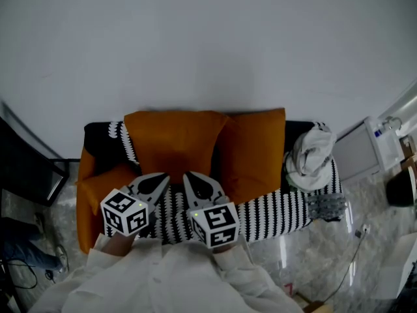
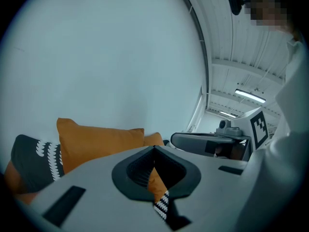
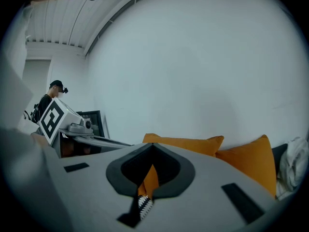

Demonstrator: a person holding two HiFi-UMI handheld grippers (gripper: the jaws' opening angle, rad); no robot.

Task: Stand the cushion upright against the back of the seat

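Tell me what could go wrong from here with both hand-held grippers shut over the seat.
Both shut tips, left hand-held gripper and right hand-held gripper, hover near the striped throw and might snag it. A careless nudge could tip the orange cushion ahead of them forward or sideways.

The left gripper (image 1: 167, 177) and right gripper (image 1: 186, 175) are grey shells, black-lined at the jaws. Each carries a white cube (image 1: 125, 212) with black square markers and a green light. Behind the cubes, cream sleeves (image 1: 242, 267).

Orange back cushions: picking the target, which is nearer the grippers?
The left cushion, straight ahead of left gripper and right gripper; the right cushion stands aside.
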